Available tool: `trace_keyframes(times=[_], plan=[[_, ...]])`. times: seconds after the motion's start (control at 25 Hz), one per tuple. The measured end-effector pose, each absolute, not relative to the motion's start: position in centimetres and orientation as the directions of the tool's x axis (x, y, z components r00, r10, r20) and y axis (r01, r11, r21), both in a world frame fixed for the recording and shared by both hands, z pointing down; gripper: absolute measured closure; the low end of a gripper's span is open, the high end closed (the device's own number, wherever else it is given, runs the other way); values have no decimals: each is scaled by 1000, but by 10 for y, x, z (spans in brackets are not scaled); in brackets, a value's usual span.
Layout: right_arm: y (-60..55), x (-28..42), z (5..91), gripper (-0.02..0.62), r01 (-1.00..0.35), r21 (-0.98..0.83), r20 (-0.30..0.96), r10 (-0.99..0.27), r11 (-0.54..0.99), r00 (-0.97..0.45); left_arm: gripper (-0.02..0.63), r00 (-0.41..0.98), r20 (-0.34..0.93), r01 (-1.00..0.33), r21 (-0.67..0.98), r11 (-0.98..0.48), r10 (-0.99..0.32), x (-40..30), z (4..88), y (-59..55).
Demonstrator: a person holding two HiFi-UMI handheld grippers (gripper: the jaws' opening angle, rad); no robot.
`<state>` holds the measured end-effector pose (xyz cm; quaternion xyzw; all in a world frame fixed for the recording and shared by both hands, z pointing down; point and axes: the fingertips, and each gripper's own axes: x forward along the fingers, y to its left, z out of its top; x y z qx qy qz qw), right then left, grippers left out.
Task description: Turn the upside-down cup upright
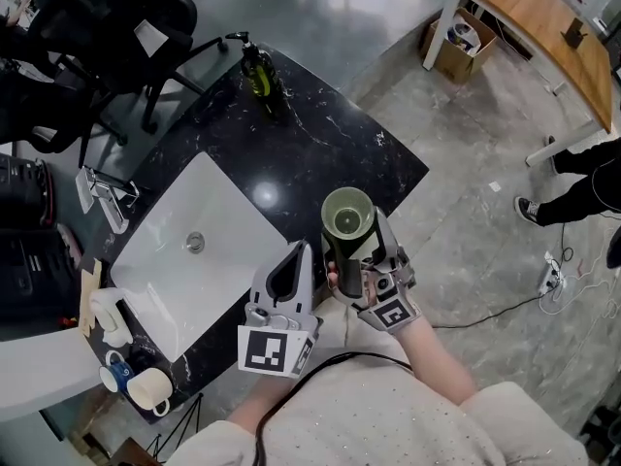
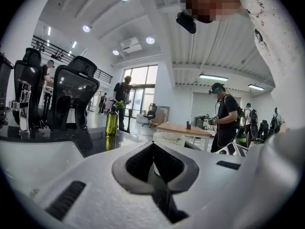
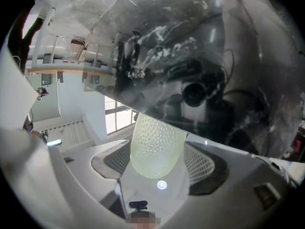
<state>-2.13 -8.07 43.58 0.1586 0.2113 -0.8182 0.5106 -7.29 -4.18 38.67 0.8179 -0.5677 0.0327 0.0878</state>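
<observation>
My right gripper is shut on a pale green, dimpled cup and holds it in the air over the front right edge of the black marble counter. In the head view the cup's open mouth faces up toward the camera. The right gripper view shows the cup's textured wall wedged between the two pads, with the counter overhead in that rolled picture. My left gripper sits just left of the cup, shut and holding nothing. Past its closed jaws, the left gripper view catches part of the cup.
A white sink basin with a faucet is set into the counter. A green bottle stands at the far edge, two mugs at the near left corner. Black chairs, a wooden table and a person's legs surround it.
</observation>
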Motion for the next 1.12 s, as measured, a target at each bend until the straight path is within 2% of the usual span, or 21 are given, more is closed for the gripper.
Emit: trace_keyframes(times=[0.52, 0.8, 1.12], plan=[[-80, -19, 437, 264, 894, -228, -494, -745, -386, -448, 604, 356, 159, -933, 110, -342, -921, -66, 387, -44], [-79, -19, 428, 202, 896, -255, -534, -719, -364, -444, 604, 354, 155, -934, 113, -340, -922, -67, 386, -38], [-69, -16, 424, 195, 895, -287, -554, -703, -341, -445, 604, 353, 156, -934, 117, -338, -922, -71, 386, -28]])
